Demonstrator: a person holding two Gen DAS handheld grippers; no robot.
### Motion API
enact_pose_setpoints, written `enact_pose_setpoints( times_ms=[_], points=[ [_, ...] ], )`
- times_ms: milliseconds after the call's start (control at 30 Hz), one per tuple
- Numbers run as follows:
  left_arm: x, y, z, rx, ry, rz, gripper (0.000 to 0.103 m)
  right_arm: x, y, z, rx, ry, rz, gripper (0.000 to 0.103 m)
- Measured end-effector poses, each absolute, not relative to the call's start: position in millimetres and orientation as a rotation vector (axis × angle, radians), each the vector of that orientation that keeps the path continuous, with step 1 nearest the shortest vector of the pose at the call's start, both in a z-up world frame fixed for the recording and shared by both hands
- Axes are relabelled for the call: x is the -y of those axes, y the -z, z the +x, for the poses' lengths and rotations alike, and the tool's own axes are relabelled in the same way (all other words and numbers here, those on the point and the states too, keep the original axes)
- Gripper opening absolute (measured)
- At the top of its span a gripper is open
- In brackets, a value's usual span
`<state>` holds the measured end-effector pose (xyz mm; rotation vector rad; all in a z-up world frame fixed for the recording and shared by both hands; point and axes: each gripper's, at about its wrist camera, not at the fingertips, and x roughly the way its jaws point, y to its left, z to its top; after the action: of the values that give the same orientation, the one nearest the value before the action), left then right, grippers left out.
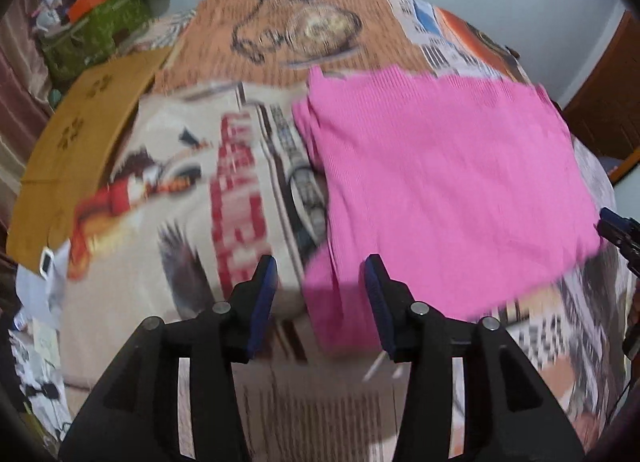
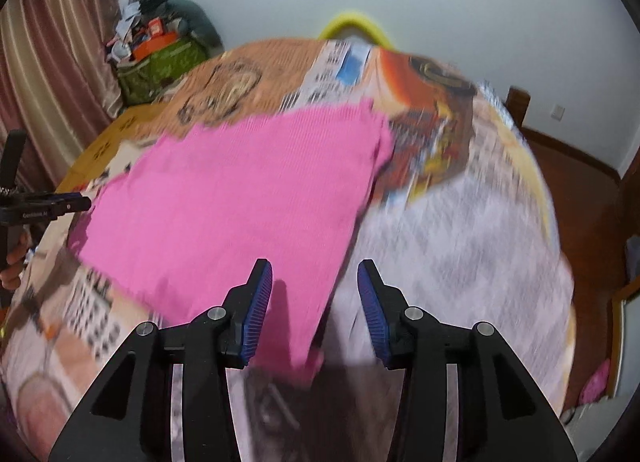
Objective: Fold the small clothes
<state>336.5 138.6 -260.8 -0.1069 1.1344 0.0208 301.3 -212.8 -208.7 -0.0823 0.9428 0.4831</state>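
A round table (image 1: pixel 248 414) fills both views, covered with printed newspaper sheets (image 2: pixel 460 229) and an orange-brown sheet of packaging. Lying flat on it is the task's garment, a pink ribbed knit garment (image 1: pixel 440 181), spread as a rough rectangle with what looks like a doubled layer along one side, so it seems partly folded already.

The left gripper (image 1: pixel 322 282) hovers over the garment's near left corner with its jaws spread wide and nothing between them; the blue pads straddle the cloth's edge. The right gripper (image 2: pixel 315 280) hovers over the near right corner, also wide apart and empty. Placed one at each near corner, they look ready to pinch both corners for the next fold, probably carrying the near edge away toward the far edge.

Both views are motion-blurred, so fine detail is uncertain.

Around the table: a brown cardboard sheet (image 1: pixel 76 141) lies at the left edge, a green bag (image 2: pixel 156 69) heaped with clutter sits by a pink curtain, and a yellow chair back (image 2: pixel 354 23) shows beyond the far rim. Nothing lies on the garment or blocks either corner.
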Motion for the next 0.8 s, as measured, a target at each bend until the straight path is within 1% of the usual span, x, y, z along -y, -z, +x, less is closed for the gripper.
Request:
enact_pose_setpoints(
  times_ms=[133,167,200,233,267,300,500,633,800],
  points=[
    [-128,272,325,-1.172,0.002,-0.121,0.045,214,221,293,-0.975,-0.488,-0.035,0.041],
    [-126,273,324,-1.174,0.003,-0.122,0.040,213,223,291,-0.976,-0.497,-0.024,0.041],
    [-124,272,326,-1.171,0.011,-0.133,0.028,211,224,292,-0.979,-0.509,-0.013,0.040],
    [-124,272,328,-1.171,0.013,-0.145,0.020,210,225,295,-0.984,-0.513,-0.005,0.037],
    [-124,271,330,-1.176,0.008,-0.168,0.006,209,226,297,-0.993,-0.513,-0.003,0.021],
    [-124,270,331,-1.176,0.007,-0.184,0.006,208,228,296,-1.005,-0.516,0.004,0.007],
    [-122,247,312,-1.112,-0.013,-0.149,0.005,216,215,276,-0.965,-0.523,0.029,0.005],
    [-126,233,292,-1.092,-0.021,-0.139,0.004,220,207,259,-0.958,-0.534,-0.008,0.004],
    [-131,231,267,-1.116,-0.002,-0.166,0.004,223,204,243,-0.964,-0.539,-0.039,0.004]
  ],
)
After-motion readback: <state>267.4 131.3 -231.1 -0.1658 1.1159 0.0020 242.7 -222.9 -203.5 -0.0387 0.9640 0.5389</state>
